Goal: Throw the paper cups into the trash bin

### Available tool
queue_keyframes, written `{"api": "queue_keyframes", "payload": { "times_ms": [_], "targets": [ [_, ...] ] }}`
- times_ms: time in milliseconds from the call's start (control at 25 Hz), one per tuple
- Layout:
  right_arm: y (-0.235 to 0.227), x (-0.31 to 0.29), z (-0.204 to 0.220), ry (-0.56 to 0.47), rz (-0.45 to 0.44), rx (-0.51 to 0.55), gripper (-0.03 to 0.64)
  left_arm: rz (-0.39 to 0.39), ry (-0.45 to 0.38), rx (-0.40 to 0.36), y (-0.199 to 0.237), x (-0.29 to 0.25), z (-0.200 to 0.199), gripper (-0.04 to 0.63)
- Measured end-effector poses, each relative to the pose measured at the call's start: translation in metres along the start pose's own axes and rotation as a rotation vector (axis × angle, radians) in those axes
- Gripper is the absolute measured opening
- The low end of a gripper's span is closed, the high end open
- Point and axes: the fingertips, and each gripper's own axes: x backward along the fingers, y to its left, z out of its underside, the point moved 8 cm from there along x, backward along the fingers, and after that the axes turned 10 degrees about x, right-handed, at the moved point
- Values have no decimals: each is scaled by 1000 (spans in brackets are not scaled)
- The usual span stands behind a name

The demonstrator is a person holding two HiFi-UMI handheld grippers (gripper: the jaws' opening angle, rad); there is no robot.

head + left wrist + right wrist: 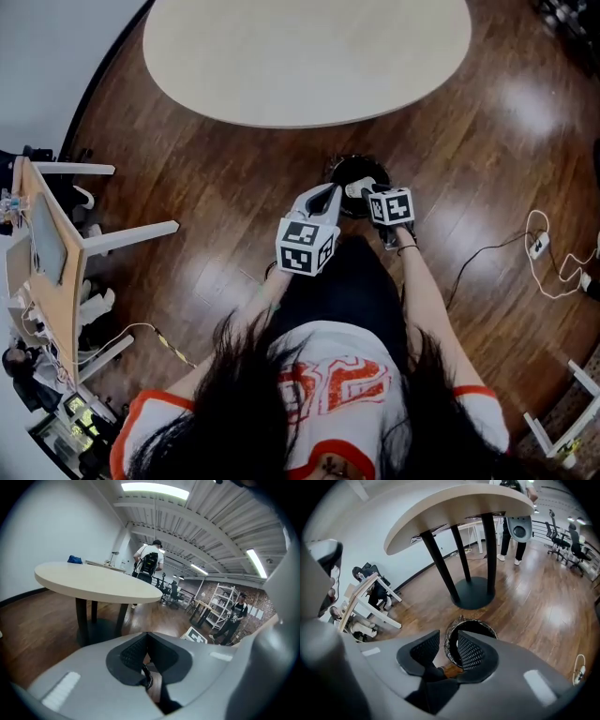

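Note:
A black trash bin (348, 169) stands on the wooden floor just in front of me, and something white, perhaps a paper cup (360, 188), shows in its mouth. My right gripper (373, 193) hangs over the bin; in the right gripper view its jaws (447, 645) are open with nothing between them, and the bin's lined rim (482, 626) lies right below. My left gripper (331, 191) is beside the bin's left edge. In the left gripper view it (147, 641) points level toward the table, its pads meeting at the tips with nothing held.
A round beige table (309, 56) on a dark pedestal base (473, 595) stands just beyond the bin. A desk with white chairs (56, 244) is at the left. A cable and power strip (539, 246) lie on the floor at the right. People (150, 562) stand far off.

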Motion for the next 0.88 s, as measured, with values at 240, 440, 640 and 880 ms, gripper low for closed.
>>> {"api": "queue_keyframes", "payload": {
  "times_ms": [240, 440, 640, 880],
  "targets": [
    [6, 20, -1, -58, 18, -50, 99, -16, -7, -2, 2, 12, -6, 0],
    [17, 55, -8, -150, 69, -134, 7, -18, -7, -4, -5, 25, -20, 0],
    [28, 98, -21, -241, 89, -187, 2, -7, -19, 3, -23, 40, -36, 0],
    [52, 157, -46, -349, 97, -202, 2, 9, -41, 21, -45, 60, -53, 0]
  ]
}}
